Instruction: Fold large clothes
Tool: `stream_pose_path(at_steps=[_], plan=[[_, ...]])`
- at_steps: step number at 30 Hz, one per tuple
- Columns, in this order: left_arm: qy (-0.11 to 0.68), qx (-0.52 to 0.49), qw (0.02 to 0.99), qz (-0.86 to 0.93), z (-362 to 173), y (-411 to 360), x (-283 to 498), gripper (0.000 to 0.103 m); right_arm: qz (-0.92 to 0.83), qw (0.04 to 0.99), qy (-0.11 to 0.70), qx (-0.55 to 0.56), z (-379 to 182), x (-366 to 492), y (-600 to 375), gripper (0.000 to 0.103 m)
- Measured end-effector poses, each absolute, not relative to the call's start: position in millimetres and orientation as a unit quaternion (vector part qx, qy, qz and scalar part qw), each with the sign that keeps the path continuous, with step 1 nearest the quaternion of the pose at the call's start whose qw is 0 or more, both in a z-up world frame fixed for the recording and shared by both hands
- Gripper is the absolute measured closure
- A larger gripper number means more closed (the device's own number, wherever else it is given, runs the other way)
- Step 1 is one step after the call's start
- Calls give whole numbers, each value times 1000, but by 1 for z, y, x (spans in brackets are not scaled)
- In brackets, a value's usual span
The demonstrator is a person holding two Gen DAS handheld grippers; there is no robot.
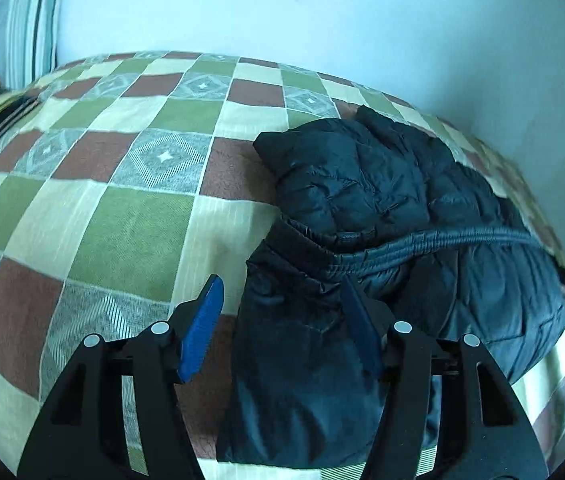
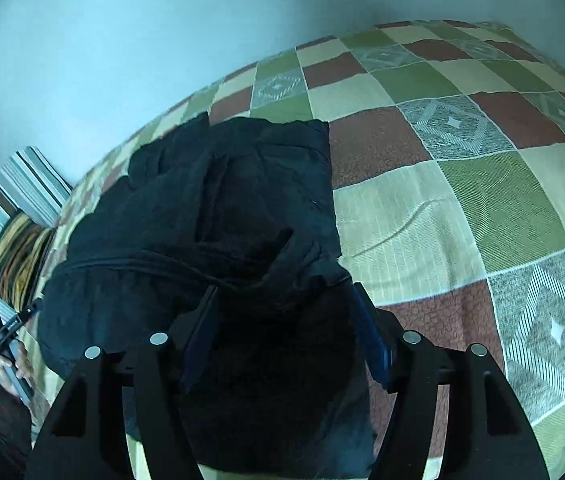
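The black puffer jacket [image 1: 382,216] is laid bundled near the bed's [image 1: 122,220] wall-side edge. Left gripper [image 1: 282,320] and right gripper [image 2: 282,320] are held released above it, seemingly for regrasping.

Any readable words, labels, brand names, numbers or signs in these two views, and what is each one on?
None can be read.
Small white lettering on the dark device at the left edge of the right wrist view: too small and blurred.
Black jacket, checked bedspread and both grippers: no text visible.
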State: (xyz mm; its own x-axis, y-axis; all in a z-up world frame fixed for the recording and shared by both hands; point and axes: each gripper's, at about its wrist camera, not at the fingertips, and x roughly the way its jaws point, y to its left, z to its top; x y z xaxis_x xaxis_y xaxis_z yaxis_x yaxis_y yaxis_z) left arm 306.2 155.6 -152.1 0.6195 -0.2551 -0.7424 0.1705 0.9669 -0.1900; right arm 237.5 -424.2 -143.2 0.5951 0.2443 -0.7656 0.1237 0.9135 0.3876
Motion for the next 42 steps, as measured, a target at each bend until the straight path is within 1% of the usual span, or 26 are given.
stream_pose_path(at_steps=[9,11,13,15,16,17,18,19,20,21,23,25,26,30,32,33,34,35,36,37,39,42], plan=[[434,-1,888,-152,-159,141,329,42,53,874,455,161,-149,259,-420,39],[439,3,884,-163,-161,139,333,42,59,874,455,159,-151,261,-419,45],[448,16,876,-177,-164,136,338,41,60,874,457,155,-153,263,-418,47],[458,35,870,-182,-169,131,343,41,61,873,459,153,-156,264,-416,49],[459,41,869,-181,-171,129,344,42,60,873,460,153,-158,265,-416,52],[459,44,869,-180,-172,128,345,44,59,873,460,153,-159,265,-415,57],[458,48,870,-178,-172,126,345,51,58,873,461,151,-160,265,-413,59],[456,54,871,-174,-172,124,344,58,56,874,460,144,-160,265,-411,64],[454,61,872,-173,-172,121,343,64,55,876,459,138,-160,264,-408,70],[451,67,873,-176,-171,118,340,75,54,878,457,132,-159,263,-405,73],[444,81,876,-170,-169,111,335,84,48,884,452,112,-155,260,-398,81],[436,96,880,-160,-166,105,329,90,39,890,445,92,-150,256,-391,86],[434,97,882,-156,-164,104,327,90,36,892,442,88,-147,254,-389,89],[416,79,894,-150,-152,111,318,92,27,903,423,74,-135,244,-386,90],[417,80,892,-156,-152,112,318,89,26,904,421,69,-134,242,-385,91],[420,81,892,-150,-153,114,319,84,25,904,422,68,-135,242,-386,90],[418,80,894,-142,-154,116,319,68,24,903,423,68,-136,242,-386,91],[414,80,899,-122,-154,120,320,54,24,903,424,72,-137,243,-387,91],[409,79,902,-114,-153,122,320,35,25,902,424,75,-138,243,-388,91],[405,73,904,-114,-153,125,320,33,25,902,424,76,-139,244,-388,91],[418,63,896,-136,-154,128,323,33,26,902,425,78,-140,243,-388,91],[446,60,877,-168,-162,125,330,27,26,901,426,79,-141,244,-388,91]])
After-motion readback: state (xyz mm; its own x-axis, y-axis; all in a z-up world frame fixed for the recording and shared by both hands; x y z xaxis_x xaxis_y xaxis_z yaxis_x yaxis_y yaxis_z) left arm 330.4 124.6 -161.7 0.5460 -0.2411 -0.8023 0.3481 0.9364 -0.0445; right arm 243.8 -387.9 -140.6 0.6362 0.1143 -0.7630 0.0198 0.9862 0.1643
